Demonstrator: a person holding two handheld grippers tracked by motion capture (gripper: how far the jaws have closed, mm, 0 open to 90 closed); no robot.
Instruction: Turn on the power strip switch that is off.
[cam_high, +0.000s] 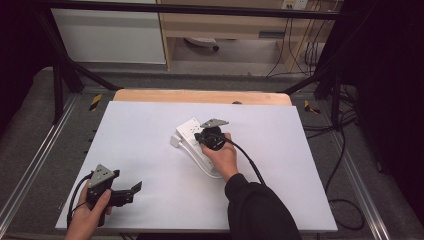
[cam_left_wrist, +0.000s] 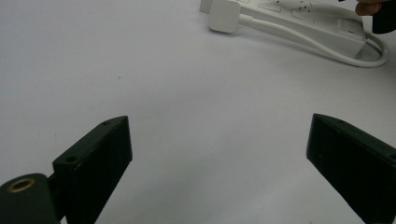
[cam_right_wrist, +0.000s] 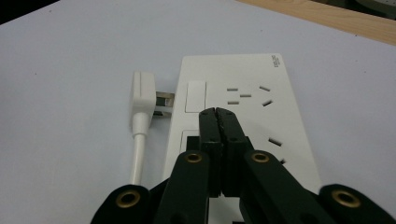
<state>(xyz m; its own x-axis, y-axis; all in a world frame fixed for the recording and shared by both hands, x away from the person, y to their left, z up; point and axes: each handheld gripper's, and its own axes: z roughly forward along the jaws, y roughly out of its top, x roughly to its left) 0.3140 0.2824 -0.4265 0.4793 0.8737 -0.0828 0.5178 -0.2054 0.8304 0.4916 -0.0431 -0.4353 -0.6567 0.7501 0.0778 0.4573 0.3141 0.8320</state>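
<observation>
A: Nearest, what was the left gripper (cam_high: 131, 191) doing?
B: It sat wide open and empty, near-left on the table (cam_high: 150, 150).
A: Farther out?
B: The right gripper (cam_right_wrist: 218, 113), jaws closed on nothing, pressed toward the power strip's (cam_right_wrist: 243, 107) switch (cam_right_wrist: 195, 96) mid-table; its plug (cam_right_wrist: 142, 95) lay beside, apparently unplugged.

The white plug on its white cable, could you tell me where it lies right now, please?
In the right gripper view, the white plug lies on the white table sheet, left of the white power strip, its prongs pointing at the strip's edge.
</observation>
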